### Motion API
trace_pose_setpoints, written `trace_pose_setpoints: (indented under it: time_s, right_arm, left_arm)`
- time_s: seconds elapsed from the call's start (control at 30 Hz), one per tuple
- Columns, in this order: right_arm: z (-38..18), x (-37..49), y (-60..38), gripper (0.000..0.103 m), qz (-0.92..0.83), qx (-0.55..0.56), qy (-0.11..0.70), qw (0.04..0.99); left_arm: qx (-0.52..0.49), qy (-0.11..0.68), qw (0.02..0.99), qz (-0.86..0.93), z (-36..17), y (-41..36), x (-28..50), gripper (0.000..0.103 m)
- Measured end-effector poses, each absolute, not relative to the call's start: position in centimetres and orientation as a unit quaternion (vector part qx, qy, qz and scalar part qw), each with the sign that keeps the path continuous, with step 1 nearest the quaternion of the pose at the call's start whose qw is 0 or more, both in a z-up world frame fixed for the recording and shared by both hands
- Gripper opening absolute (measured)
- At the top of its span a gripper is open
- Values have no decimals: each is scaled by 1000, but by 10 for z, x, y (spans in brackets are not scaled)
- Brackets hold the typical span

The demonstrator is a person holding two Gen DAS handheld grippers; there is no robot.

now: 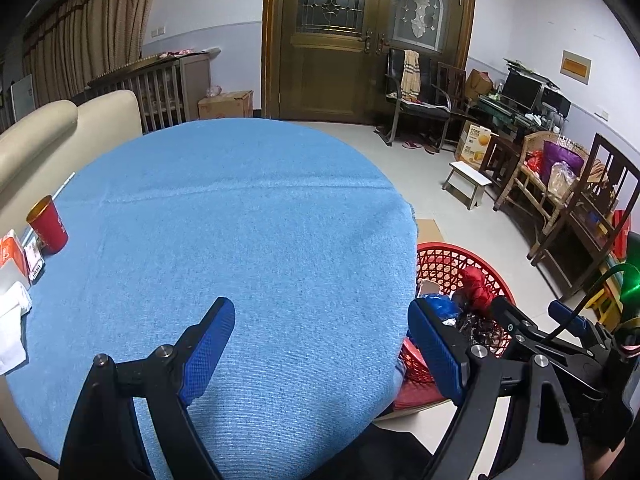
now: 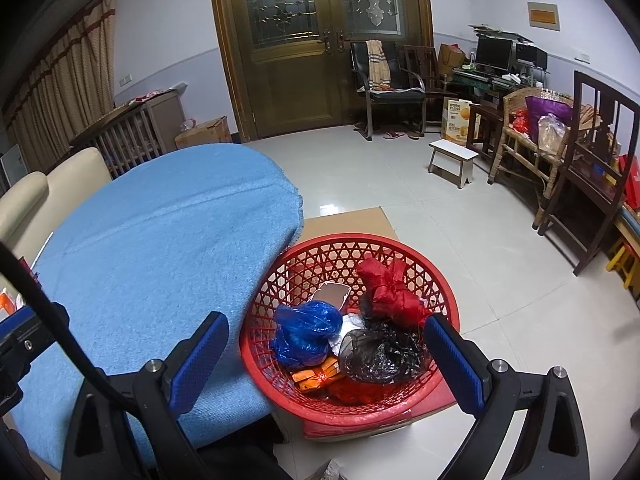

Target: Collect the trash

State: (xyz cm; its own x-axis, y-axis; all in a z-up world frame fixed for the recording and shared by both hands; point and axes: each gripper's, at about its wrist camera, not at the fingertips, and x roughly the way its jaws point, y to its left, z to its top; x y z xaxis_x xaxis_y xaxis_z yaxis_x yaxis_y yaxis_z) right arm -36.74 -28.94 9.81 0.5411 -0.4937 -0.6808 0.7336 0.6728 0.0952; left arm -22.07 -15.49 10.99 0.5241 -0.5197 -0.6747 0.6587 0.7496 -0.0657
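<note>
Trash fills the basket (image 2: 352,412) beside the desk (image 1: 248,240); both grippers (left (image 1: 320,350), right (image 2: 336,364)) gape wide, empty. Leftovers at the desk's left edge risk being missed.

The only legible print is on the yellow-and-white cardboard box (image 2: 460,120) on the floor by the far right wall, beside the black chair: its top line reads "PORK FLOSS". The lettering below it, and print on packets at the table's left edge, is too small to read.
</note>
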Motion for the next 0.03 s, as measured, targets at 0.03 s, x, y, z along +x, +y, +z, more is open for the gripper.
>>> trace_pose_setpoints:
  time_s: [0.03]
  right_arm:
    - [98, -367, -289, 100, -358, 188, 319, 857]
  left_arm:
    - [99, 351, 867, -340, 110, -155, -221, 88]
